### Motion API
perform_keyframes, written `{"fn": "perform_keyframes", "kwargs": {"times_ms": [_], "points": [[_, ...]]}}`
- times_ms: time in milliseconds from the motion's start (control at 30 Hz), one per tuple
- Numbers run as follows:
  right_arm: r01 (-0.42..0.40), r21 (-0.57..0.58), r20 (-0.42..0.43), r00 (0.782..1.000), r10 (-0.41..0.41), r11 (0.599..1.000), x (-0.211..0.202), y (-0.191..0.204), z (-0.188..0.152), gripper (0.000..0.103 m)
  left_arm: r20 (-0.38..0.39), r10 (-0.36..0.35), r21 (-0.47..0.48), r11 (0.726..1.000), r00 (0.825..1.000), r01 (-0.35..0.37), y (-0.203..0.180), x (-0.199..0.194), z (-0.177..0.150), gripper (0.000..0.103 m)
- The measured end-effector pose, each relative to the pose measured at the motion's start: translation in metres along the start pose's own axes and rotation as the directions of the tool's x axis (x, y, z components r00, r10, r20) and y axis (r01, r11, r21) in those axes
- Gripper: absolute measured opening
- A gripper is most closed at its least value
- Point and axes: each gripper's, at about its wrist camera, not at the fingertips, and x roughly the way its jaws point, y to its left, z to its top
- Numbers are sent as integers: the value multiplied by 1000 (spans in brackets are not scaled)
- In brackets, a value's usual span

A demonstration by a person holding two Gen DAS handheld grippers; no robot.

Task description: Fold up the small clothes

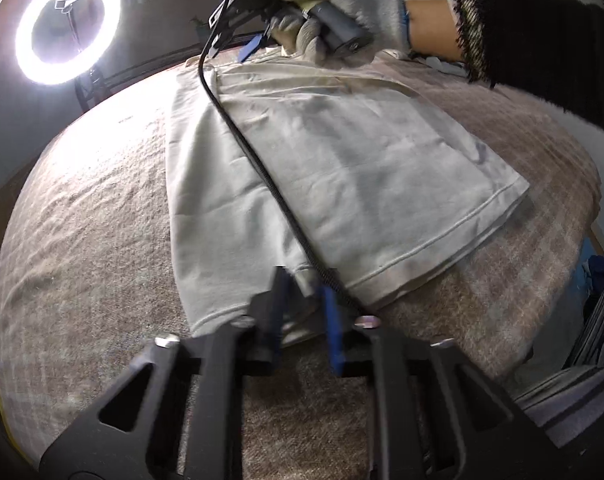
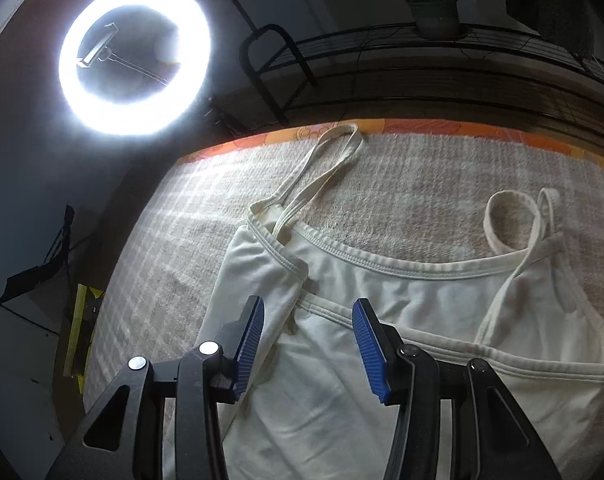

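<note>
Nearest the left wrist camera, the left claw (image 1: pixel 304 296) has its blue pads drawn narrow at the hem corner of the top (image 1: pixel 342 168). A little cloth sits between them, yet blur hides whether the pads press on it or only frame it. A black cable (image 1: pixel 262 172) runs from beside the right-hand pad diagonally up across the top to the far tool, and lies on the very cloth that would be lifted.

The top is a pale strappy camisole spread on a blanket-covered bed (image 1: pixel 82 240), one side already turned in over the middle. Its long axis runs away from the left claw, hem near, straps far.

At the strap end, the right claw (image 2: pixel 308 344) hangs over the top's (image 2: pixel 382 288) neckline, jaws about half spread, with the turned-in edge and neckline seam below the gap and nothing pinched. A gloved hand (image 1: pixel 334 20) holds that tool.

So each claw sits at one end of the same folded edge; the left is nearer the hem, the right nearer the straps. The next fold probably needs both ends raised together.

One strap (image 2: pixel 326 168) trails up toward the bed's orange border, the other (image 2: pixel 514 220) loops to the right; either may drag loose. Beyond the bed glows a ring light (image 2: pixel 134 58).
</note>
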Motion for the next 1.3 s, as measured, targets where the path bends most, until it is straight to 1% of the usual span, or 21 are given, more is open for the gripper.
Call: {"fn": "perform_keyframes", "kwargs": {"times_ms": [133, 200, 267, 300, 367, 433, 467, 633, 733, 800, 833, 867, 933, 1100, 1133, 1167, 1200, 1233, 1300], "points": [[-21, 46, 12, 1000, 21, 999, 19, -1, 2, 49, 6, -20, -41, 999, 1000, 21, 10, -2, -1, 6], [-26, 56, 22, 999, 24, 998, 25, 1, 4, 45, 11, -30, -62, 998, 999, 30, 14, -4, -1, 6], [-32, 47, 22, 999, 31, 998, 28, 5, 5, 32, 15, -38, -77, 996, 999, 39, 16, -6, 0, 6], [-30, 37, 20, 999, 29, 999, 30, 7, 5, 28, 17, -45, -84, 995, 999, 46, 17, -7, 0, 6], [-8, 7, 14, 1000, 8, 1000, 32, 13, 5, 9, 25, -63, -95, 993, 998, 65, 18, -10, 1, 5], [19, -14, 22, 1000, -19, 1000, 30, 16, 5, 1, 34, -77, -97, 992, 996, 80, 18, -15, 2, 5], [25, -22, 28, 999, -25, 999, 28, 16, 6, 0, 41, -87, -101, 991, 995, 91, 17, -19, 3, 5], [51, -36, 81, 996, -48, 998, 3, 13, 13, 0, 75, -138, -110, 983, 988, 145, 17, -30, 10, 5], [50, -37, 99, 994, -46, 998, -10, 8, 17, 0, 70, -130, -95, 986, 989, 137, 14, -27, 13, 5], [27, -12, 79, 997, -26, 1000, -10, 2, 16, 11, 68, -134, -96, 985, 989, 140, 15, -26, 13, 5], [-7, 16, 56, 998, 6, 1000, -7, -4, 15, 30, 69, -133, -97, 985, 989, 140, 15, -27, 13, 5], [-35, 35, 45, 998, 33, 999, -4, -6, 13, 42, 69, -134, -98, 985, 989, 140, 15, -27, 14, 5], [-61, 57, 33, 998, 59, 997, 6, -5, 7, 42, 67, -130, -95, 986, 989, 136, 15, -27, 14, 5], [-59, 83, -2, 998, 59, 995, 35, 4, 5, 42, 63, -121, -88, 988, 991, 127, 12, -26, 14, 5], [-48, 73, 3, 999, 47, 996, 37, 8, 6, 34, 62, -121, -86, 988, 991, 126, 12, -26, 14, 5], [-27, 57, 8, 1000, 26, 998, 39, 12, 7, 18, 62, -121, -85, 988, 991, 126, 11, -26, 14, 5], [-2, 44, 3, 1000, 2, 999, 41, 14, 7, 10, 63, -121, -83, 989, 991, 126, 9, -26, 14, 5], [32, 31, 0, 999, -32, 999, 42, 17, 7, 4, 65, -121, -80, 989, 990, 126, 8, -27, 14, 5], [72, 2, 13, 997, -72, 997, 37, 22, 7, 1, 73, -130, -74, 988, 989, 135, 5, -29, 16, 5]]}}
